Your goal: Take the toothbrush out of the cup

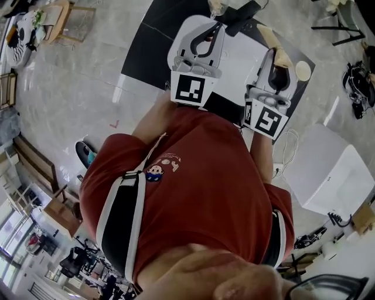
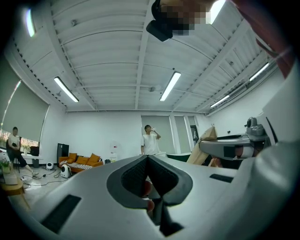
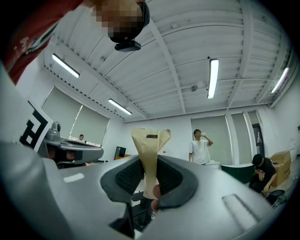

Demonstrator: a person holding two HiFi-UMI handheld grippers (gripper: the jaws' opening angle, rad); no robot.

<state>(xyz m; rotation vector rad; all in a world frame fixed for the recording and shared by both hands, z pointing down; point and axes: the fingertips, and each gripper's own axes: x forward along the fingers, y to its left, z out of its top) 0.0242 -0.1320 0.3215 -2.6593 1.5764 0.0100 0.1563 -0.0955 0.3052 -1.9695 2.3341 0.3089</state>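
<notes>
Both grippers are held level in front of the person's red shirt, over a black table [image 1: 149,41] with a white mat [image 1: 240,58]. My right gripper [image 1: 274,54] is shut on a flat tan paper packet [image 3: 149,145] with a serrated top, which stands upright between the pads [image 3: 125,176]. The same tan packet [image 1: 270,40] sticks out past the jaws in the head view and also shows in the left gripper view [image 2: 206,139]. My left gripper [image 2: 147,157] is shut with nothing between its jaws. A round pale object [image 1: 303,70] lies on the table by the right gripper; I cannot tell if it is the cup.
A white box [image 1: 328,170] stands on the floor at the right. A person [image 3: 201,146] stands drinking at the far wall, and another [image 3: 262,171] sits at the right. An orange sofa [image 2: 79,160] is far left. Black gear [image 1: 243,14] lies at the table's far end.
</notes>
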